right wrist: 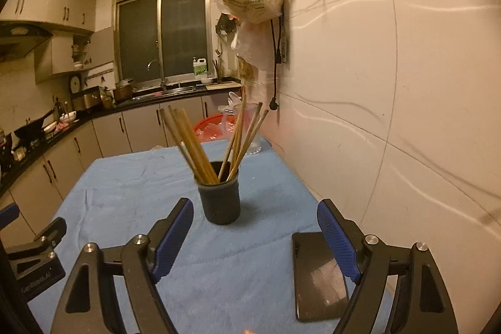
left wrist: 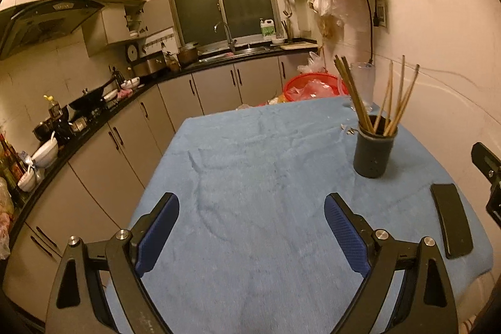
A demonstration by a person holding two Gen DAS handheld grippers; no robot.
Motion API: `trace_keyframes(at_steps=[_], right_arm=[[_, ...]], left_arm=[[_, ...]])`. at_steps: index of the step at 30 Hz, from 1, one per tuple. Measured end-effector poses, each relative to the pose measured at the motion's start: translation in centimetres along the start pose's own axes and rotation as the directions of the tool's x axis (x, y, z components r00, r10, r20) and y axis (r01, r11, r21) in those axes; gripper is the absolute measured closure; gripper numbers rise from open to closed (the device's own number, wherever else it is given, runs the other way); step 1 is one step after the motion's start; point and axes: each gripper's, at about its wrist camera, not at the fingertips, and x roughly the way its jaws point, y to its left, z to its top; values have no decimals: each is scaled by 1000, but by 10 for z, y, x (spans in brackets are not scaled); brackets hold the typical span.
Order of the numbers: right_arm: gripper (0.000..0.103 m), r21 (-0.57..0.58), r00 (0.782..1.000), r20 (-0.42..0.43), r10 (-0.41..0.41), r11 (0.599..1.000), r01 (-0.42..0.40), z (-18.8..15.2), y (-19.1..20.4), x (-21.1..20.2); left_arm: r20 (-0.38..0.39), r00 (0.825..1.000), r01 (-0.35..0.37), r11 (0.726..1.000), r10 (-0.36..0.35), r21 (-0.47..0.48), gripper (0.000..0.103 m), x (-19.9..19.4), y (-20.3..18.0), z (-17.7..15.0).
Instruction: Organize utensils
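Observation:
A dark round holder (left wrist: 374, 151) stands on the blue cloth at the right, with several wooden chopsticks (left wrist: 386, 102) upright in it. In the right wrist view the holder (right wrist: 220, 199) stands just ahead of my right gripper (right wrist: 255, 227), chopsticks (right wrist: 200, 146) fanned out of it. My right gripper is open and empty. My left gripper (left wrist: 252, 224) is open and empty over bare cloth, left of the holder. Part of the right gripper (left wrist: 488, 171) shows at the left wrist view's right edge.
A black phone (right wrist: 317, 274) lies flat on the cloth (right wrist: 125, 208) under my right gripper's right finger; it also shows in the left wrist view (left wrist: 451, 219). A clear cup (left wrist: 363, 83) stands behind the holder by the wall. A red basin (left wrist: 310, 88) sits past the table's far edge.

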Motion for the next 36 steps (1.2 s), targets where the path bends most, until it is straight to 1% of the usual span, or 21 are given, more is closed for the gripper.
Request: trace_keyframes(at_steps=[2, 6, 8, 10, 11, 13, 17, 19, 25, 36], right_arm=[[19, -6, 1000, -8, 14, 1000, -14, -6, 3, -5], [19, -30, 1000, -26, 13, 999, -14, -13, 9, -4], [19, -37, 999, -37, 20, 999, -22, -16, 11, -5], [19, -49, 999, -34, 23, 999, -24, -18, 14, -5], [19, -51, 999, -32, 21, 998, -23, -19, 14, -6], [19, -49, 999, -34, 16, 999, -17, -19, 15, -3], [19, -37, 999, -48, 12, 999, -14, -21, 13, 2], [19, -44, 998, -62, 11, 999, -14, -23, 15, 6], [19, -56, 997, -83, 4, 998, -9, -26, 20, 16], [19, -30, 993, -120, -7, 1000, 3, -29, 15, 36]], left_arm=[[-12, 1000, 12, 1000, -12, 3, 9, 0, -1, -5], [-24, 1000, 17, 1000, -17, 10, 9, -1, -6, -16], [-30, 999, 40, 999, -40, 1, 9, -1, -7, -20], [-36, 995, 90, 996, -90, -11, 9, 0, -6, -22], [-37, 994, 99, 995, -99, -17, 9, 1, -7, -23], [-39, 994, 100, 995, -101, -21, 9, 3, -8, -25], [-45, 996, 73, 997, -74, -18, 9, 9, -10, -28], [-60, 995, 81, 997, -82, -20, 9, 13, -11, -29], [-68, 994, 84, 996, -86, -27, 9, 20, -9, -32], [-92, 991, 99, 995, -101, -16, 9, 34, -13, -35]])
